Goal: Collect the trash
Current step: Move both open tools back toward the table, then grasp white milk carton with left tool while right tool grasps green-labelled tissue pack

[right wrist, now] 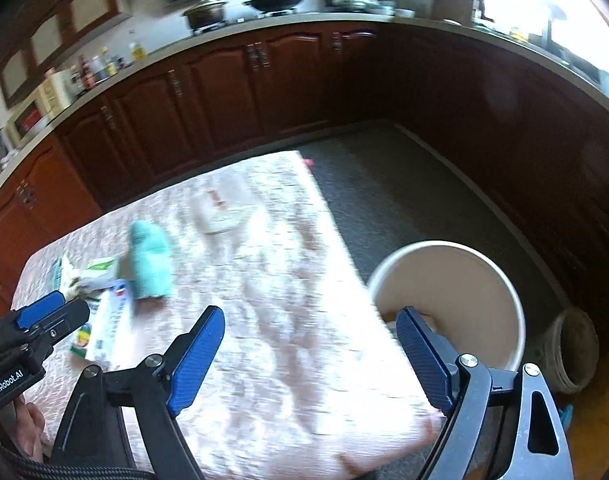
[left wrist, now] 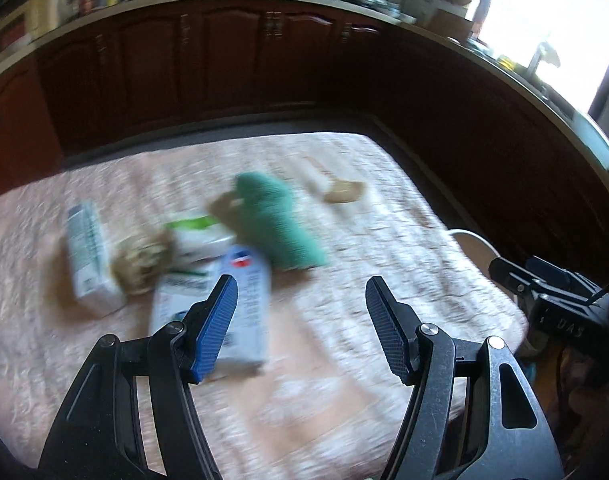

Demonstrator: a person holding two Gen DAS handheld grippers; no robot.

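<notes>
Currently, we record the scene as follows.

Surface: we see a table under a pink patterned cloth (left wrist: 344, 240), with dark floor beyond it and brown cabinets (left wrist: 224, 60) behind.

Trash cluster: on the far left part of the cloth, we find a white-and-green carton (left wrist: 89, 256), a crumpled tan wrapper (left wrist: 142, 258) touching it, a white-and-green packet (left wrist: 198, 238), and a white box with a red-and-blue mark (left wrist: 240, 304) lying nearest us. All are blurred; we cannot read any print.

Green cloth: a folded green cloth (left wrist: 278, 226) lies just beside the packet, overlapping the box's far end.

Far item: a tan scrap (left wrist: 344, 192) sits well apart from the cluster, toward the far right of the cloth.

Bin: a white bucket (right wrist: 504, 292) stands on the floor just beside the table's right edge; a second, soiled bucket (right wrist: 576, 352) stands near it.

Obstructions: we see nothing between the left gripper and the box; the green cloth covers part of the box's far end.

Left gripper (left wrist: 302, 292): jaws spread wide, holding nothing, hovering above the cloth with its left finger over the box.

Right gripper (right wrist: 310, 320): jaws spread wide, holding nothing, above the table's right edge, its right finger over the bucket's rim.
</notes>
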